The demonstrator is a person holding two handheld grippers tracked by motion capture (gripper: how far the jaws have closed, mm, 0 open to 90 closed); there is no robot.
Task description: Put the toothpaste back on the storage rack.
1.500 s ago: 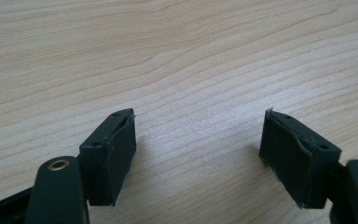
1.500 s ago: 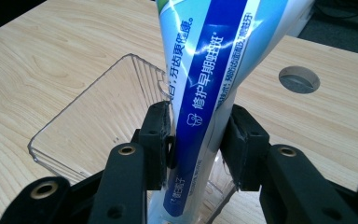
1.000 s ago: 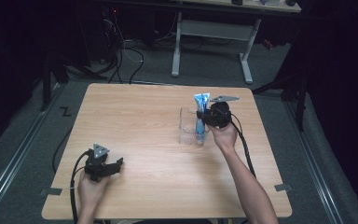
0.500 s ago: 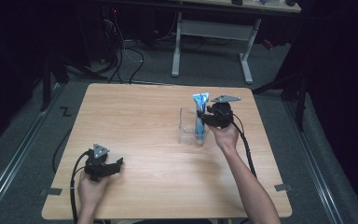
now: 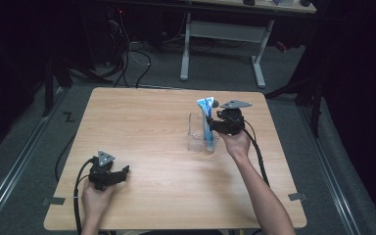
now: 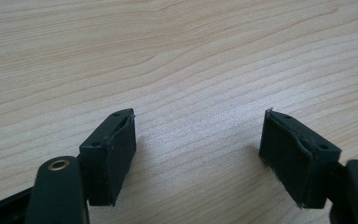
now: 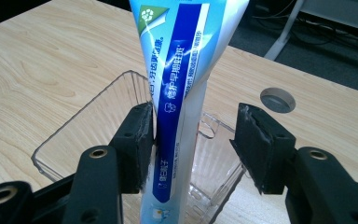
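Note:
A blue and white toothpaste tube (image 5: 206, 116) (image 7: 182, 79) stands upright in a clear plastic container (image 5: 195, 141) (image 7: 70, 140) on the right half of the wooden table (image 5: 156, 127). My right gripper (image 5: 211, 123) (image 7: 193, 137) is open around the tube just above the container's rim. One pad touches the tube's side, and the other pad (image 7: 254, 140) stands well clear of it. My left gripper (image 5: 121, 173) (image 6: 198, 144) rests low over bare wood near the front left corner, open, with nothing between its jaws.
A round grey cable hole (image 7: 277, 99) sits in the tabletop just beyond the container. Behind the table, on the dark floor, stand a white desk frame (image 5: 223, 32) and loose cables (image 5: 132, 54). Bare wood spans the table's middle and left.

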